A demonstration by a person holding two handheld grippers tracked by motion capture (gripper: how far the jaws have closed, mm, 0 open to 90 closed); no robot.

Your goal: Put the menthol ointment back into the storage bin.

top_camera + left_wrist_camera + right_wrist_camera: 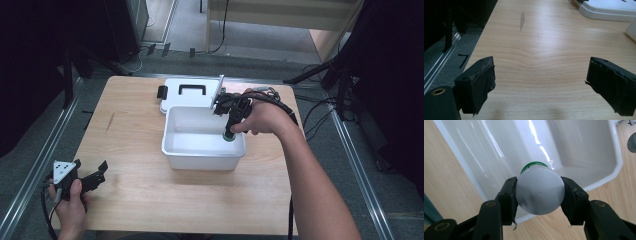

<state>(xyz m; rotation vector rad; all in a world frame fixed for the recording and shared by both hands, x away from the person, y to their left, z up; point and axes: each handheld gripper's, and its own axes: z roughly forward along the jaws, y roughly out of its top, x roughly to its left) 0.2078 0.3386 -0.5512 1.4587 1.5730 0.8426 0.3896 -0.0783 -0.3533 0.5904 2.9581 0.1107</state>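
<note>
I see right gripper clamped on small white bottle, round pale base toward camera, green cap at far end pointing down into white plastic bin. Bottle hangs over bin's right edge. Bin sits mid-table toward far edge; its lid with black handle lies flat just behind it. Left gripper rests near table's near-left corner, jaws spread wide, nothing between them

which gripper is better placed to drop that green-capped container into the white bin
Right. The right gripper is already shut on the green-capped container, held over the white bin. The left gripper is open, over bare table near the front left corner.
</note>
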